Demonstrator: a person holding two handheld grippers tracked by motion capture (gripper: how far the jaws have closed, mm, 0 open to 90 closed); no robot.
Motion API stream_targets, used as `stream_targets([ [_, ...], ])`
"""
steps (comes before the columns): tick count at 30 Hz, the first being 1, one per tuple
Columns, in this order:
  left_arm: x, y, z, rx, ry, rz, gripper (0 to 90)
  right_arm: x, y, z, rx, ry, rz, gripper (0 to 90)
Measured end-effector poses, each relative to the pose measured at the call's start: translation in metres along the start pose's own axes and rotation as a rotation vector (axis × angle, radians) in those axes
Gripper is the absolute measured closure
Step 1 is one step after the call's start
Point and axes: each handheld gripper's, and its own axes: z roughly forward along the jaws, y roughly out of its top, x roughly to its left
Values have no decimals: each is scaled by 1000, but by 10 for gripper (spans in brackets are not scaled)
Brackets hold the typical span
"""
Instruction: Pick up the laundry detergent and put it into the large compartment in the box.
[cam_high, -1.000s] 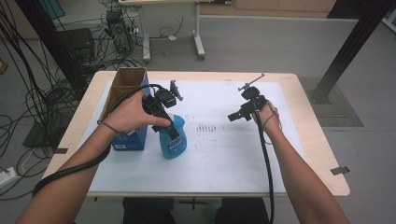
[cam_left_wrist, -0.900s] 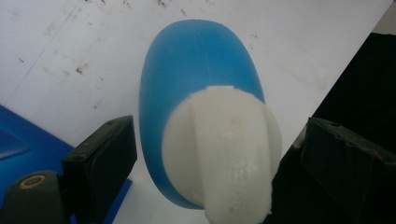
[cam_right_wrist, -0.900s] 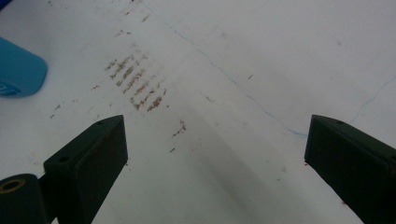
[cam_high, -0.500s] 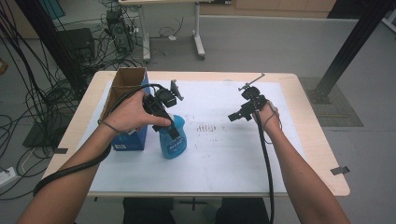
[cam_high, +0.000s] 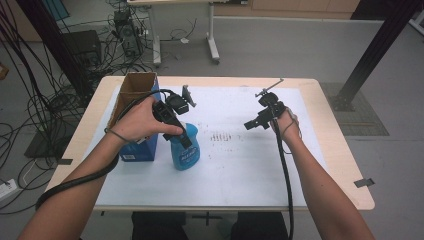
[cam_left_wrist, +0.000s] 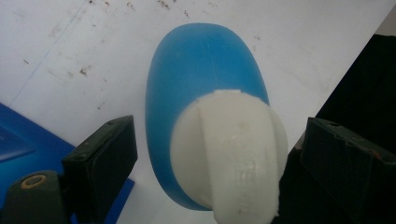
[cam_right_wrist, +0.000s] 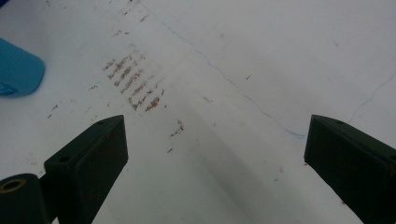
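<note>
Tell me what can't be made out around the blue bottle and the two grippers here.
- Blue bottle: high view, the left hand and left gripper cover its top.
- Bottle label: high view, print too small to read.
- White cap: left gripper view, cut off by the bottom edge.
- Cardboard box: high view, contents hidden by its walls.
- Right gripper: high view, jaws too small to judge.

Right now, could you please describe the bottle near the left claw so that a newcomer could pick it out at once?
Start at the white sheet covering the table, then go to its left side, where an open cardboard box stands. Just right of the box stands the bottle, under the left claw: it is the one translucent blue thing there, with a white cap.
</note>
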Motion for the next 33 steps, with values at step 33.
stream_targets([
  [33, 2, 2, 8, 31, 10, -24, 324, 0, -1, -1, -5, 0, 4, 57],
])
